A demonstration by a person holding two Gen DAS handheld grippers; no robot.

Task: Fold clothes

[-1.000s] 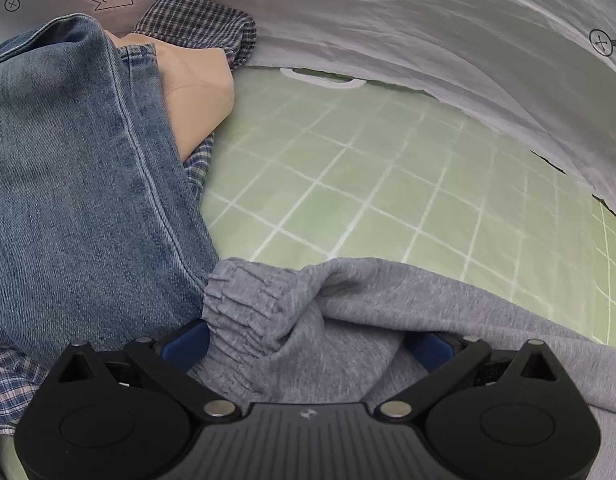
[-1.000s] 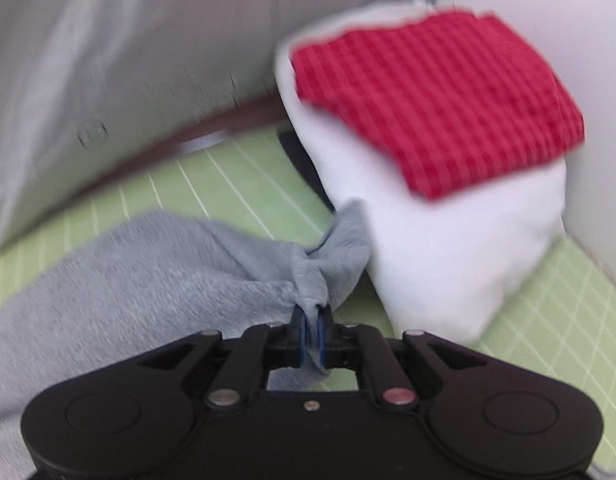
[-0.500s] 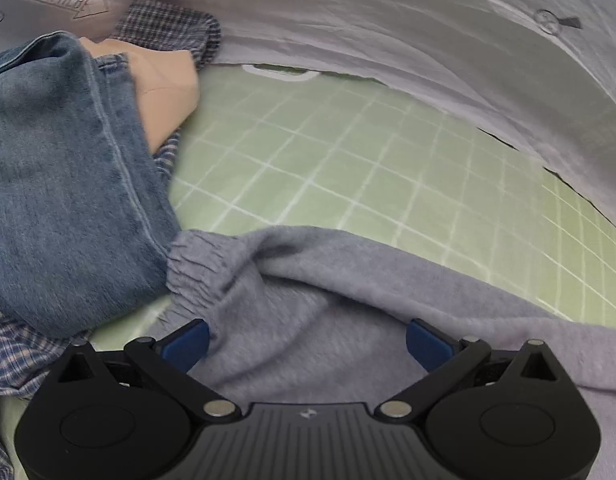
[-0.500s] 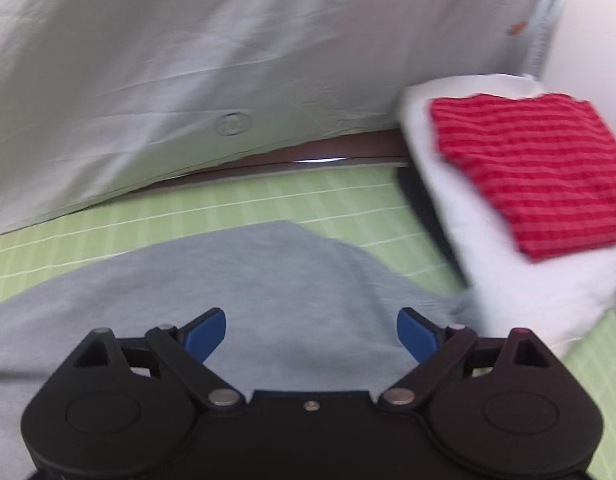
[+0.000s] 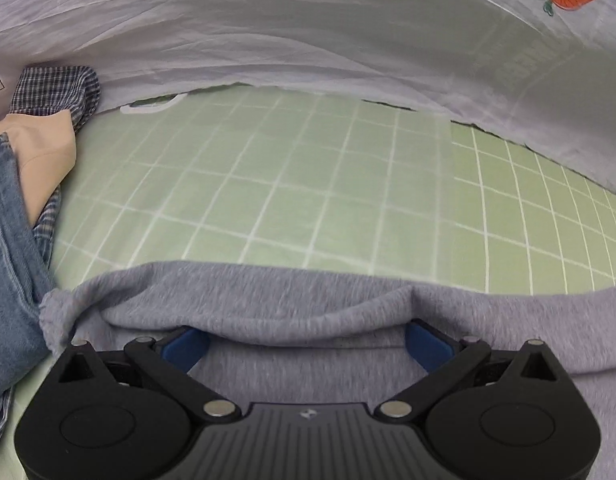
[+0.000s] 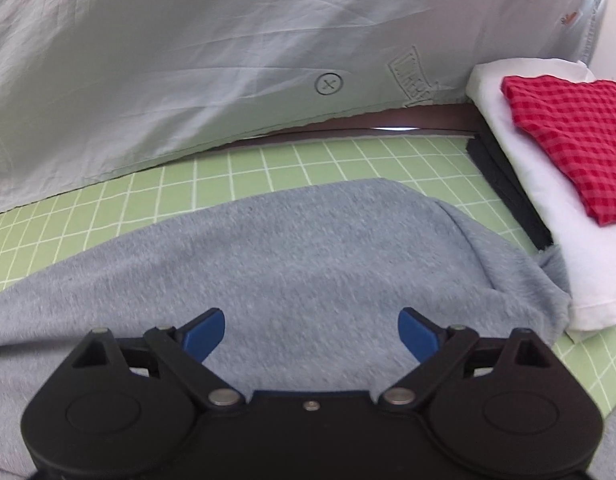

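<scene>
Both grippers – left gripper (image 5: 305, 344) and right gripper (image 6: 311, 334) – are spread wide, pinching nothing, low in frame over the gray sweatpants (image 6: 308, 248) – grab matching edges evenly.

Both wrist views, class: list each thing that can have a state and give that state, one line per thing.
Left tongs: open, over the cloth, holding nothing.
Right tongs: open, holding nothing.
Grey sweatshirt: released, lying on the green mat, upper edge doubled over.
Jeans: heaped, unfolded.
Red checked cloth: folded, atop the white folded cloth.
</scene>
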